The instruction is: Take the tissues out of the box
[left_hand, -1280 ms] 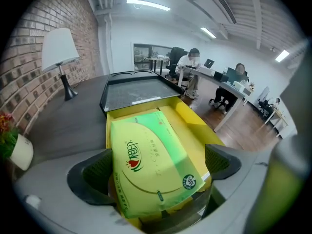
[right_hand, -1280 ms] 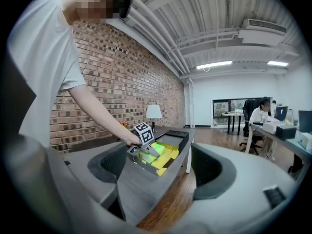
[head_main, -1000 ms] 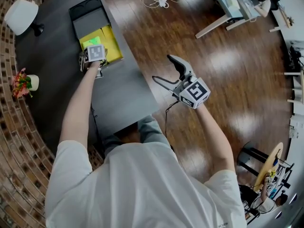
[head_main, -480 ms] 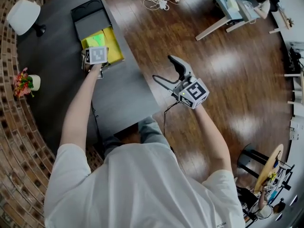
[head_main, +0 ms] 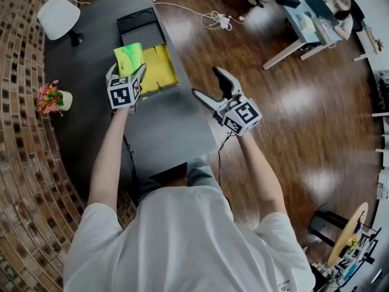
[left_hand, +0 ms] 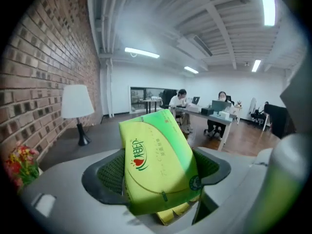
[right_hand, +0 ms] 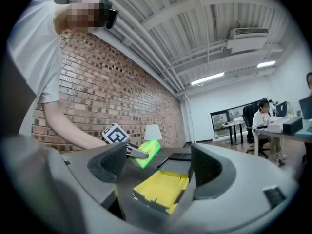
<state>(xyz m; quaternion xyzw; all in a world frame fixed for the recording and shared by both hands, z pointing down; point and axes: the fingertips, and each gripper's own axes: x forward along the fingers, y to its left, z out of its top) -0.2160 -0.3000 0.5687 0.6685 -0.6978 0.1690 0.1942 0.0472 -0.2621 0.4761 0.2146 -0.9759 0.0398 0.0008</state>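
My left gripper's (head_main: 127,73) jaws clamp the green tissue pack (left_hand: 156,155), held up just left of the open yellow box (head_main: 159,72) on the desk (head_main: 164,126). My right gripper (head_main: 208,83) hovers near the box's right, jaws apart, empty.

Left arm reaches forward, left gripper (head_main: 127,73) clamped on a pack (head_main: 129,56); right arm bent, right gripper (head_main: 206,83) alongside, jaws apart and empty.

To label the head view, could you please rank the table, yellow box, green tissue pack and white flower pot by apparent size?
1. table
2. yellow box, partly hidden
3. green tissue pack, held up nearer the camera, so it looks larger
4. white flower pot
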